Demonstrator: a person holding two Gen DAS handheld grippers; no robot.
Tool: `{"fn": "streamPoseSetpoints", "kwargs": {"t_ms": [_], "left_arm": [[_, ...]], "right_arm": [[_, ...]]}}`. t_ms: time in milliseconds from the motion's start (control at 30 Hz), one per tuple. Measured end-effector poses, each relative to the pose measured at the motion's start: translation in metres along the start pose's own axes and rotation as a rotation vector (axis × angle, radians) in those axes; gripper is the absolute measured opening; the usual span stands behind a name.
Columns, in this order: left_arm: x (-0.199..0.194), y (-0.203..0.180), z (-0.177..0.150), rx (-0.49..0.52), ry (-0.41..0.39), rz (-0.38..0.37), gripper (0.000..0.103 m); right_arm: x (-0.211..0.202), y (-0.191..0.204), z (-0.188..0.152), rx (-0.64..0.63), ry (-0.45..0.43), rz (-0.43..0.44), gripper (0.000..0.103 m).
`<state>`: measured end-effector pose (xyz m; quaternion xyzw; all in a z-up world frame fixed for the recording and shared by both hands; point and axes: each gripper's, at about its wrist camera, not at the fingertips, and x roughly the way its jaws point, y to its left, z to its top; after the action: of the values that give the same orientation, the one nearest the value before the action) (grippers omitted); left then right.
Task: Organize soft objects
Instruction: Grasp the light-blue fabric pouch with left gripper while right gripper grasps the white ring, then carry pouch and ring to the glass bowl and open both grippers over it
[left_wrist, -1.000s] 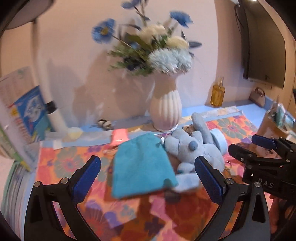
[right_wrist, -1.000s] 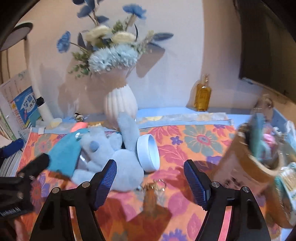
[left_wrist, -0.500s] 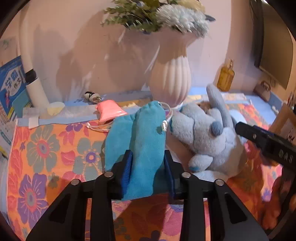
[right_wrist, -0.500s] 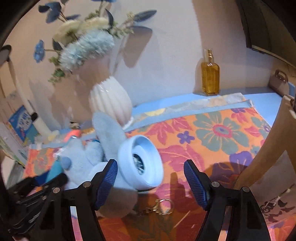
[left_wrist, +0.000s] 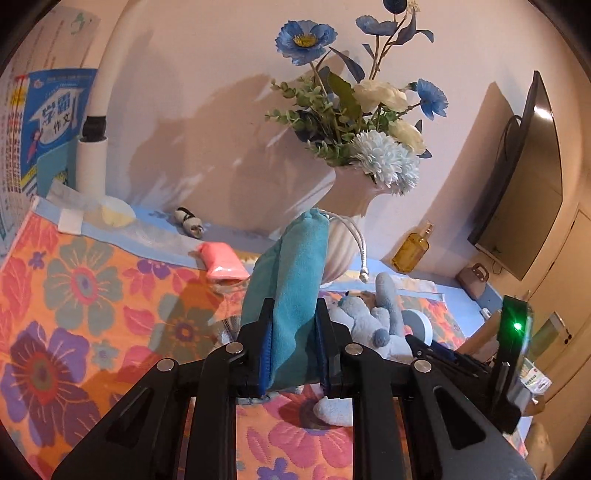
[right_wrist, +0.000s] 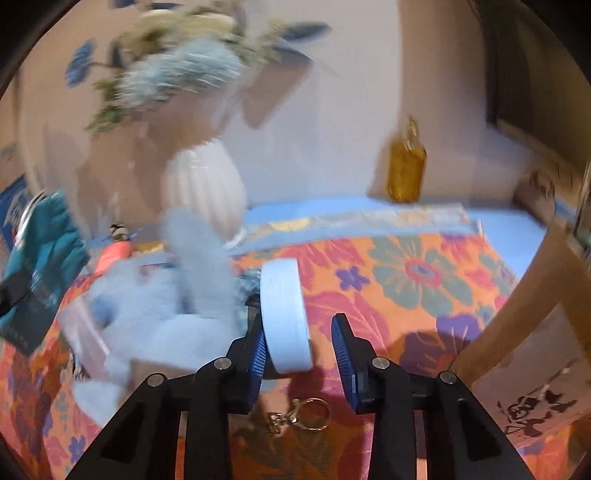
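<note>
My left gripper (left_wrist: 293, 347) is shut on a teal drawstring pouch (left_wrist: 291, 291) and holds it upright above the flowered cloth; the pouch also shows at the left of the right wrist view (right_wrist: 40, 258). A light blue plush toy (left_wrist: 373, 325) lies on the cloth to the right of it, blurred in the right wrist view (right_wrist: 155, 306). My right gripper (right_wrist: 299, 350) is partly open around a white round lid (right_wrist: 284, 317) standing on edge beside the plush; the left pad is near the lid and the right pad is apart from it.
A white ribbed vase (left_wrist: 347, 229) with blue and white flowers stands behind the plush. A pink soft item (left_wrist: 223, 262), an amber bottle (right_wrist: 406, 166), a key ring (right_wrist: 308, 413) and a brown paper bag (right_wrist: 535, 332) at the right are around.
My left gripper closed on the teal pouch and lifted it off the cloth. My right gripper moved down to the white lid and its jaws narrowed around it.
</note>
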<state>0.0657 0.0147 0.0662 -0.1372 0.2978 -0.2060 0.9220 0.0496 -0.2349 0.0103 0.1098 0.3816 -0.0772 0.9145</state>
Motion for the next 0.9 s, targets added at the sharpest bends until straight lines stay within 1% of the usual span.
{"fn": "streamPoseSetpoints", "kwargs": {"t_ms": [33, 100, 133, 233, 333, 400, 433, 467, 500, 567, 600, 667, 700, 733, 767, 800, 833, 867, 900], "left_arm": [[0.0, -0.001, 0.0, 0.004, 0.001, 0.003, 0.016], [0.001, -0.005, -0.001, 0.022, -0.001, 0.021, 0.016], [0.0, -0.006, -0.001, 0.029, -0.003, 0.026, 0.016], [-0.004, -0.008, 0.0, 0.039, -0.017, 0.018, 0.016], [-0.011, -0.018, -0.001, 0.066, -0.045, 0.015, 0.016], [-0.017, -0.03, -0.009, 0.114, -0.039, 0.067, 0.016], [-0.021, -0.034, -0.014, 0.128, -0.035, 0.086, 0.016], [-0.028, -0.039, -0.022, 0.139, -0.026, 0.094, 0.016], [-0.035, -0.042, -0.03, 0.142, -0.02, 0.093, 0.016], [-0.051, -0.046, -0.048, 0.145, -0.007, 0.104, 0.016], [-0.058, -0.047, -0.056, 0.143, -0.002, 0.114, 0.016], [-0.071, -0.048, -0.072, 0.131, 0.013, 0.142, 0.016], [-0.074, -0.049, -0.078, 0.126, 0.018, 0.151, 0.016], [-0.077, -0.049, -0.084, 0.118, 0.023, 0.158, 0.016], [-0.077, -0.048, -0.09, 0.107, 0.028, 0.164, 0.016], [-0.076, -0.049, -0.094, 0.101, 0.032, 0.168, 0.016], [-0.073, -0.049, -0.098, 0.1, 0.037, 0.171, 0.016], [-0.07, -0.051, -0.102, 0.116, 0.042, 0.186, 0.016], [-0.069, -0.054, -0.104, 0.141, 0.042, 0.212, 0.016]], "right_arm": [[0.003, -0.006, 0.0, 0.026, 0.013, 0.021, 0.034], [0.001, -0.011, 0.0, 0.044, 0.002, 0.044, 0.024], [-0.003, -0.01, -0.001, 0.036, -0.02, 0.048, 0.018], [-0.019, -0.006, -0.003, 0.013, -0.096, 0.041, 0.018], [-0.048, -0.01, -0.008, 0.056, -0.18, 0.067, 0.018], [-0.074, -0.016, -0.016, 0.089, -0.225, 0.11, 0.018], [-0.084, -0.019, -0.021, 0.1, -0.235, 0.128, 0.018], [-0.096, -0.024, -0.028, 0.114, -0.237, 0.165, 0.018], [-0.11, -0.029, -0.039, 0.121, -0.218, 0.243, 0.018], [-0.125, -0.035, -0.055, 0.118, -0.178, 0.343, 0.018], [-0.131, -0.04, -0.065, 0.118, -0.126, 0.426, 0.018], [-0.132, -0.045, -0.078, 0.137, -0.043, 0.533, 0.018], [-0.128, -0.052, -0.086, 0.179, 0.023, 0.59, 0.018], [-0.119, -0.068, -0.097, 0.296, 0.112, 0.578, 0.018], [-0.119, -0.068, -0.097, 0.296, 0.112, 0.578, 0.02], [-0.117, -0.084, -0.109, 0.401, 0.143, 0.567, 0.021], [-0.117, -0.084, -0.109, 0.401, 0.143, 0.567, 0.021], [-0.117, -0.091, -0.112, 0.434, 0.138, 0.577, 0.023], [-0.119, -0.097, -0.113, 0.443, 0.129, 0.566, 0.026]]}}
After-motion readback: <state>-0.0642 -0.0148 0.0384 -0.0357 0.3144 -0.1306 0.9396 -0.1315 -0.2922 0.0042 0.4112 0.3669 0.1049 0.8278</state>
